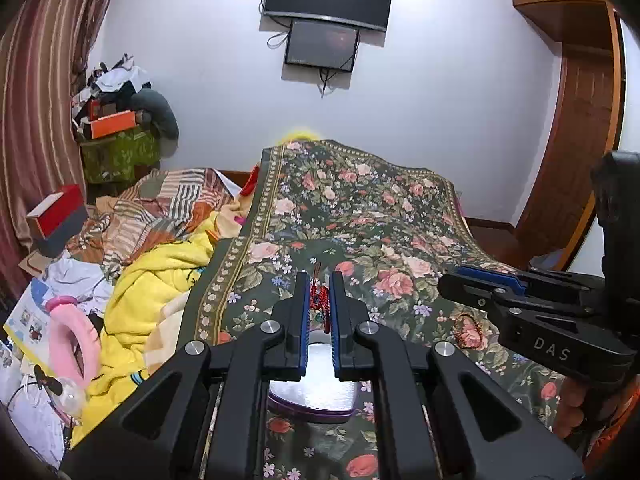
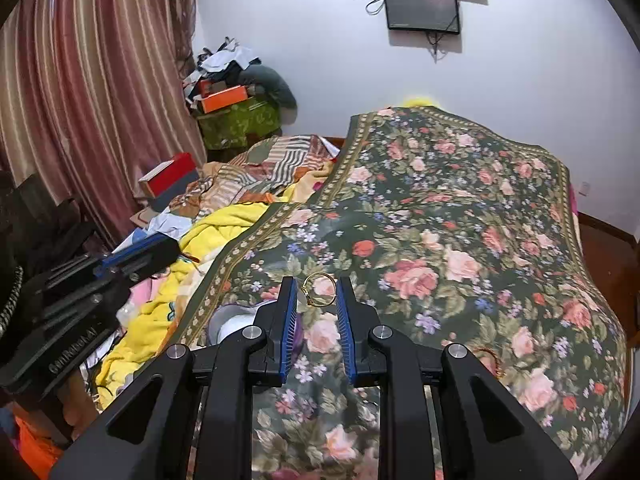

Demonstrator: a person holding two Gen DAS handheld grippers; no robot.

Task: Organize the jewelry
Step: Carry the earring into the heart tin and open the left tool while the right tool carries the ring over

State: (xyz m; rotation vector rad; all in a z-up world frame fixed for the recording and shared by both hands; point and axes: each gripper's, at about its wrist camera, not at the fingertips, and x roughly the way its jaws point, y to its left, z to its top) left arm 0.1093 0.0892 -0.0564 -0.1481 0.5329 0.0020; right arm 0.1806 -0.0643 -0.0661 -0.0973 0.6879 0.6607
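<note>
Jewelry is split between the two tools over the bed [image 2: 460, 208], which wears a dark floral cover. In the left wrist view, the left tool [image 1: 319, 300] has its blue pads drawn close on a red beaded piece [image 1: 319, 300], which hangs pinched between them. Just below it, at 6 o'clock from the fingertips, a round silver tin [image 1: 316, 384] with a purple rim lies on the cover. In the right wrist view, the right tool [image 2: 318, 294] holds a thin gold ring [image 2: 319, 290] between its pads; the ring spans the gap and touches both, standing upright above the flowers. From the ring, the tin [image 2: 232, 320] shows at 8 o'clock, partly hidden by the left finger. A second gold hoop [image 2: 490, 356] lies on the cover at 4 o'clock, beside the right tool's arm. At 9 o'clock a yellow blanket [image 2: 224, 224] is heaped by the cover's edge. Two screens [image 1: 324, 20] hang on the far wall at 12 o'clock.
</note>
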